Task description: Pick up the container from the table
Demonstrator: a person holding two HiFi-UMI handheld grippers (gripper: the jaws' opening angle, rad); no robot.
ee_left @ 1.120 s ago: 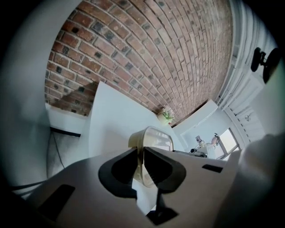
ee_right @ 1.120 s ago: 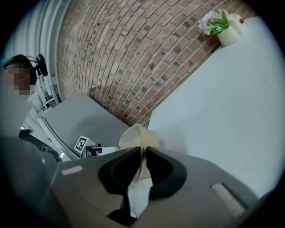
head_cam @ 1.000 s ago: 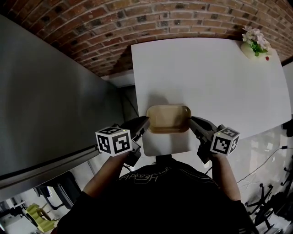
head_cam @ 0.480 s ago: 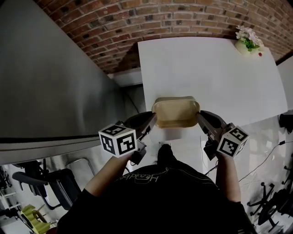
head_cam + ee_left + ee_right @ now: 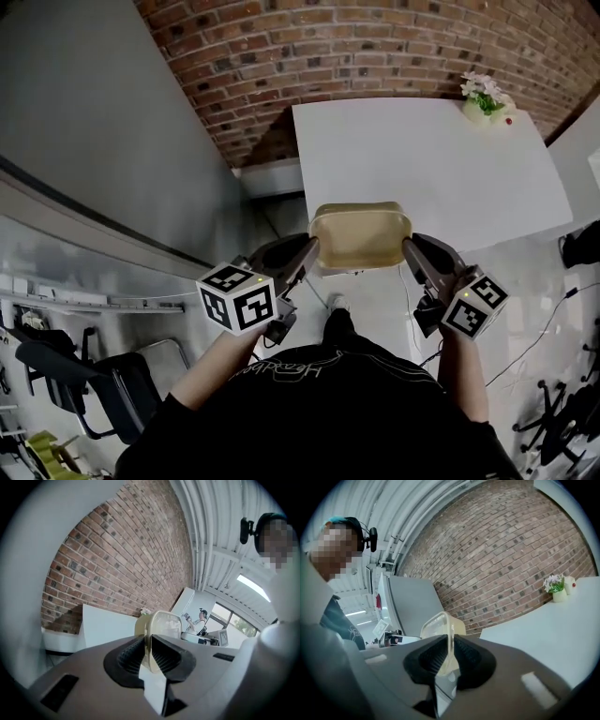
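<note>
Holding the container (image 5: 360, 236) up in the air, clear of the white table (image 5: 441, 159) and seen just over its near edge from the head view; clamped by the left gripper (image 5: 313, 247) on the left lip and by the right gripper (image 5: 409, 249) on the right lip, with ridged pads pinching nothing more than a thin plastic edge in both gripper views; looks empty inside. Probably fails first at those lips: bites only a narrow strip, so risks dragging the rim out of one side through any pulling apart of the hands, then swinging from the other side alone; equally risks buckling the thin-looking walls and popping the edge free through pushing inward. Could also twist under uneven raising or a roll of one wrist alone, straining a lip to the point of slipping. Appears to hang partly over floor (image 5: 375, 300) rather than table, so would fall far if dropped, perhaps cracking or rolling away; sits well apart from the flower pot (image 5: 485, 97) at the far corner, so hardly risks hitting anything on the table.
</note>
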